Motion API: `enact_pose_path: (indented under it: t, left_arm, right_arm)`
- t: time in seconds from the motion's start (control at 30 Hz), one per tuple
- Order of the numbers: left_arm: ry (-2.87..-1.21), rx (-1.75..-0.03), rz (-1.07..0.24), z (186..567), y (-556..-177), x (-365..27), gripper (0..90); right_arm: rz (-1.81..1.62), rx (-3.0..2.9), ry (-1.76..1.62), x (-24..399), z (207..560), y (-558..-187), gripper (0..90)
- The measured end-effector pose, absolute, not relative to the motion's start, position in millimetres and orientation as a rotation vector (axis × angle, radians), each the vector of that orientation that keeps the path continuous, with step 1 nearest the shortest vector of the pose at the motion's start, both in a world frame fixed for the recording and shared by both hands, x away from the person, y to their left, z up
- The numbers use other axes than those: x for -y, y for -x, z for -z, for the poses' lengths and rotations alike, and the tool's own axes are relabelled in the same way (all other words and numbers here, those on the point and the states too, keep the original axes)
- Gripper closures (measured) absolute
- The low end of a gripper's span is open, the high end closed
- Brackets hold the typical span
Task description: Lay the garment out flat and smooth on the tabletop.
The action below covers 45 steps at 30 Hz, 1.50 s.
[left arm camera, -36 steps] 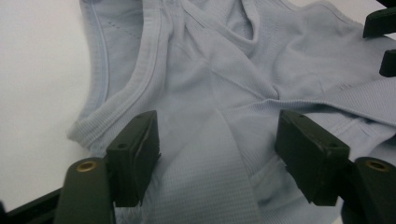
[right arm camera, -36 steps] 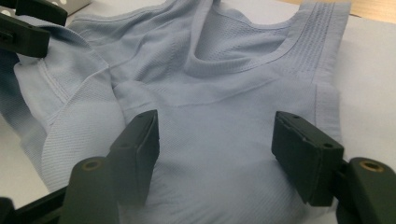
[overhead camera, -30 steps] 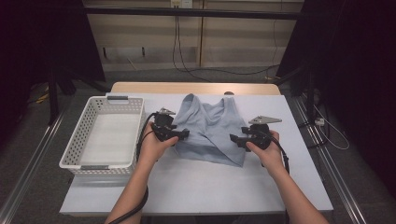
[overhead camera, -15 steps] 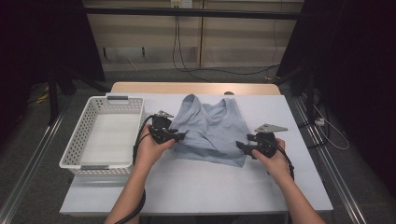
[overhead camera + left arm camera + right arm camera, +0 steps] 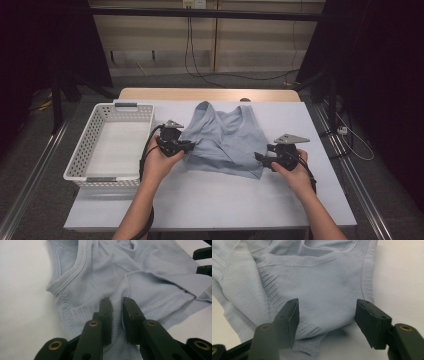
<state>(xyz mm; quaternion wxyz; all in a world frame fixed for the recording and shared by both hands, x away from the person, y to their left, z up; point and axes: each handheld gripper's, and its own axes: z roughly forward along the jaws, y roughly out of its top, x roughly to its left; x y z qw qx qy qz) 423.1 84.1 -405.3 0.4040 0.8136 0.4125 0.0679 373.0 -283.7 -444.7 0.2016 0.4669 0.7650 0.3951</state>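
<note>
a white bench [image 5: 210, 200] is seen from the high view, with dark floor around it and a wooden board along its far edge. a white plastic basket [image 5: 82, 159] with slotted walls stands on the left part of the bench, just beside the left hand.

a pale blue sleeveless top [image 5: 225, 140] lies flat on the middle of the bench, neckline and straps toward the far edge, hem toward the person. part of the fabric is folded over itself across the lower right portion, as shown in the left gripper view [image 5: 160, 282].

the left tongs [image 5: 186, 147] are held at the left edge of the top, near the hem. in the left gripper view the left tongs [image 5: 117, 302] are narrow, and a ridge of ribbed hem fabric is pinched between the pads; the jaws have just been closing on it.

the right tongs [image 5: 259, 158] are held at the lower right corner of the top. in the right gripper view the right tongs [image 5: 327, 307] stand wide, with the corner of the fabric lying between the jaws and untouched by the pads [image 5: 290, 315]. nothing is gripped on this side.

both forearms are seen entering from the bottom of the high view.
</note>
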Motion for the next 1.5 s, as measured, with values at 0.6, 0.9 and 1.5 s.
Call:
enact_pose_path:
  t: [0.6, 0.9, 1.5]
  left_arm:
    - [-2.048, -1.010, -0.204, 397.1, -417.2, -88.4, 80.1]
    - [-2.045, -1.005, -0.219, 397.2, -416.2, -88.7, 80.2]
    - [-2.057, -1.009, -0.236, 400.0, -416.0, -86.8, 80.6]
  right_arm:
    - [-1.137, -2.104, -1.298, 287.6, 433.8, -369.2, 33.5]
    - [-1.187, -2.094, -1.278, 287.2, 422.3, -362.0, 32.7]
    - [-1.204, -2.137, -1.246, 284.1, 420.7, -330.8, 45.4]
